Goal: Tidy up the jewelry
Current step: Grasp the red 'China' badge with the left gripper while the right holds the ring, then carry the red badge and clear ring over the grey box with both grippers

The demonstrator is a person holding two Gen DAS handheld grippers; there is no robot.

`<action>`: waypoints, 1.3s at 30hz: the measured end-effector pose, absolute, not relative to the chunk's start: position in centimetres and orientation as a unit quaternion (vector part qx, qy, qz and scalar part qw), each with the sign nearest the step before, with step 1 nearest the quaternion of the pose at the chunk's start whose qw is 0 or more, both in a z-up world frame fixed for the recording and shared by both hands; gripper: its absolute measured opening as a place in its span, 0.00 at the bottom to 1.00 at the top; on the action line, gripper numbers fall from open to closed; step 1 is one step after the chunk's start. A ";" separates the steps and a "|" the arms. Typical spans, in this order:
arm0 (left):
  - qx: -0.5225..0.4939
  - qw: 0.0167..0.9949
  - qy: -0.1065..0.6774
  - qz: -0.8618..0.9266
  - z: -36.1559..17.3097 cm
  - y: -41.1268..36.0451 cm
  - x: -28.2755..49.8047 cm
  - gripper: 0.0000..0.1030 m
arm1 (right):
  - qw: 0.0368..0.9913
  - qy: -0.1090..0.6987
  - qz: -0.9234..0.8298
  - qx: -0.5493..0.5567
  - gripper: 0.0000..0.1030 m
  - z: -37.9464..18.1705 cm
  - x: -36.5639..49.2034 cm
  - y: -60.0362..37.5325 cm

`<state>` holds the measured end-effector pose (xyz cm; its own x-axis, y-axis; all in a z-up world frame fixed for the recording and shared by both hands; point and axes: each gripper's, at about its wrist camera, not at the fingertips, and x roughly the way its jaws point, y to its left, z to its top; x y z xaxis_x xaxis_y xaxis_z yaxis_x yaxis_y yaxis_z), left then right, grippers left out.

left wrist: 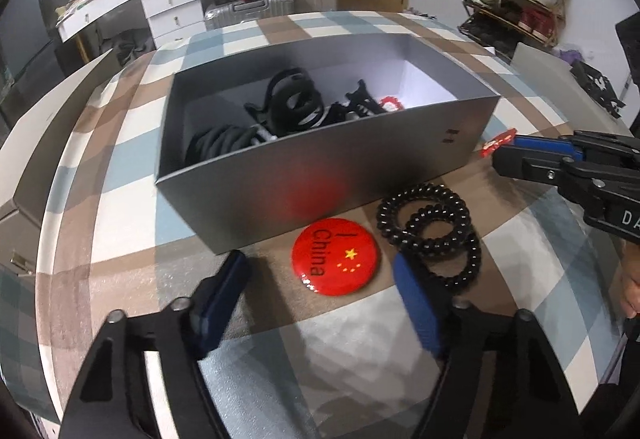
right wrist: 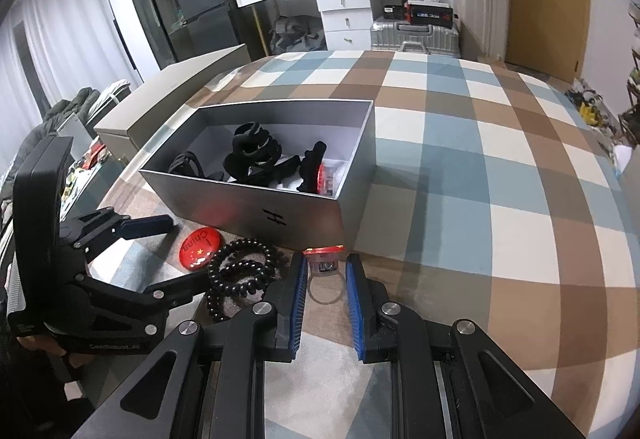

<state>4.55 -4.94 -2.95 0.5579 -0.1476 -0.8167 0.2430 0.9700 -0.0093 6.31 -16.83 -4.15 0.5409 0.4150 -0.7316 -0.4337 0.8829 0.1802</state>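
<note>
Both our grippers sit low over the blue, brown and white checked tablecloth, in front of the open grey cardboard box. Our left gripper stands wide, with nothing between its blue-padded fingers; it hovers just short of the round red glossy badge printed with "I China" and yellow stars, which lies flat on the cloth close to the box's near wall. Our right gripper is at a narrow gap, its pads on either side of a small red ring-mounted trinket at the box's near corner. From the left wrist view the trinket seems pinched at the tips, yet in the right wrist view we see daylight beside it, so we cannot tell whether it is truly gripped.

The box already holds black hair claws and ties and another small red piece, so we judge that the loose things were set beside it for short carries.

Between the badge and the trinket lies a pair of black spiral coil hair ties, overlapping, their joint long axis running from the box toward us and rightward in the left view. The trinket's clear ring points back along our right fingers, its red end toward the box.
</note>
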 end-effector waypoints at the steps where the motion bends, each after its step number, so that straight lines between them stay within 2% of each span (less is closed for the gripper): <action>1: 0.054 0.881 0.455 -0.115 -2.9 -5.0 4.5 0.53 | 0.878 0.413 0.242 -0.011 0.18 -4.1 6.3 -16.9; 2: 0.056 0.882 0.452 -0.121 -2.8 -5.1 4.4 0.42 | 0.878 0.413 0.241 -0.011 0.18 -4.1 6.3 -16.9; 3: 0.057 0.882 0.450 -0.125 -2.7 -5.2 4.3 0.36 | 0.878 0.413 0.242 -0.011 0.18 -4.1 6.3 -16.9; 39: 0.022 0.915 0.387 -0.110 0.4 -4.4 3.7 0.36 | 0.897 0.362 0.252 0.020 0.18 -1.4 5.3 -17.5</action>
<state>3.69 -4.41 0.43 0.6765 -0.1845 -0.7130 0.2193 0.9747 -0.0442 5.31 -17.51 -1.43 0.6112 0.4667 -0.6393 -0.4371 0.8723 0.2190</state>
